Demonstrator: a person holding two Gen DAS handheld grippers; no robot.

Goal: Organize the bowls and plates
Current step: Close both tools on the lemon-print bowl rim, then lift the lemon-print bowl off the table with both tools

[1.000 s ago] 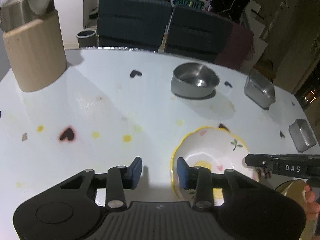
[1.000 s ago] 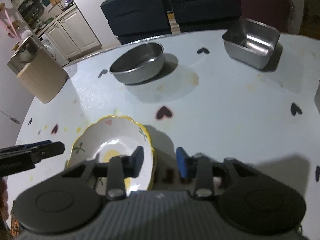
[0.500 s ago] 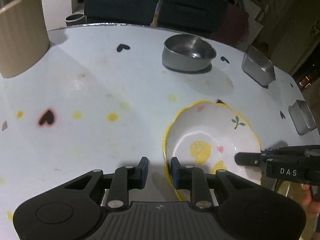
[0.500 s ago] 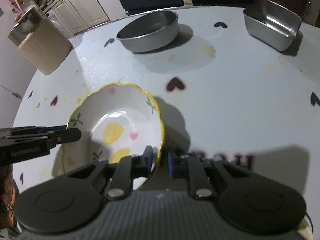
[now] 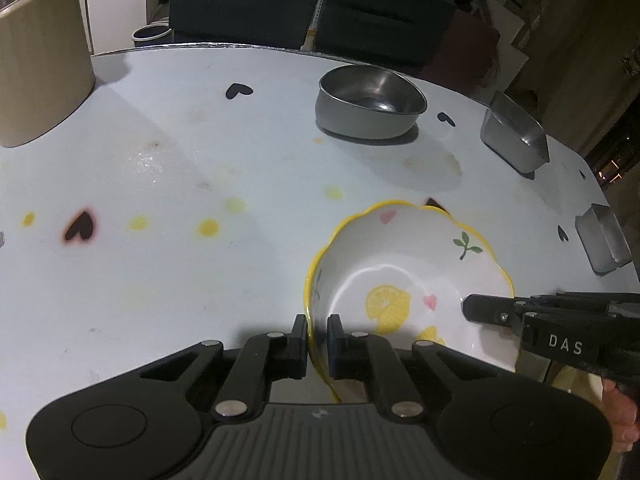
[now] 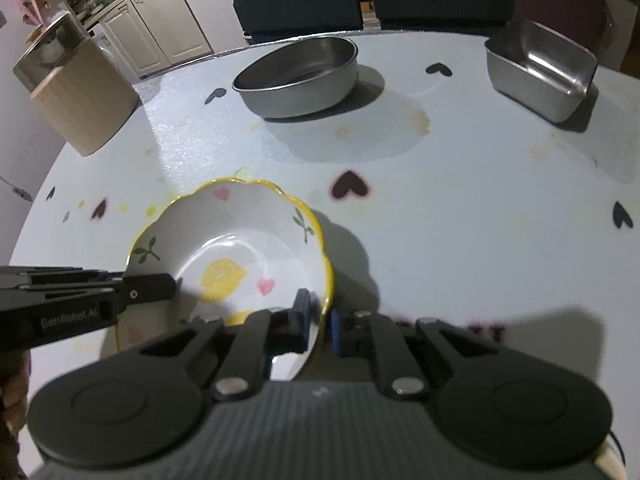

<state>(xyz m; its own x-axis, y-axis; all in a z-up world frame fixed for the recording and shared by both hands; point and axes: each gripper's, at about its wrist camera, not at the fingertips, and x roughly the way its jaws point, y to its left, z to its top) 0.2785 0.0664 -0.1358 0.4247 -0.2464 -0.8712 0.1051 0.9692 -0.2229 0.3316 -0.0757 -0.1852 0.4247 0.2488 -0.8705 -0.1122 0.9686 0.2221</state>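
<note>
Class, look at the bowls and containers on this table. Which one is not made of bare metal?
The scalloped ceramic bowl nearest the camera: white with a yellow rim and painted lemons, hearts and leaves. The round bowl and rectangular container behind it are plain steel.

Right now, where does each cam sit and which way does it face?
Left wrist: on the left claw, angled down across the table; jaws closing on the flowered bowl's near-left rim, right claw entering at right.
Right wrist: on the right claw, angled down; jaws closing on the bowl's near-right rim, left claw at left.
Shared: bowl, round metal bowl, square metal tin.
</note>
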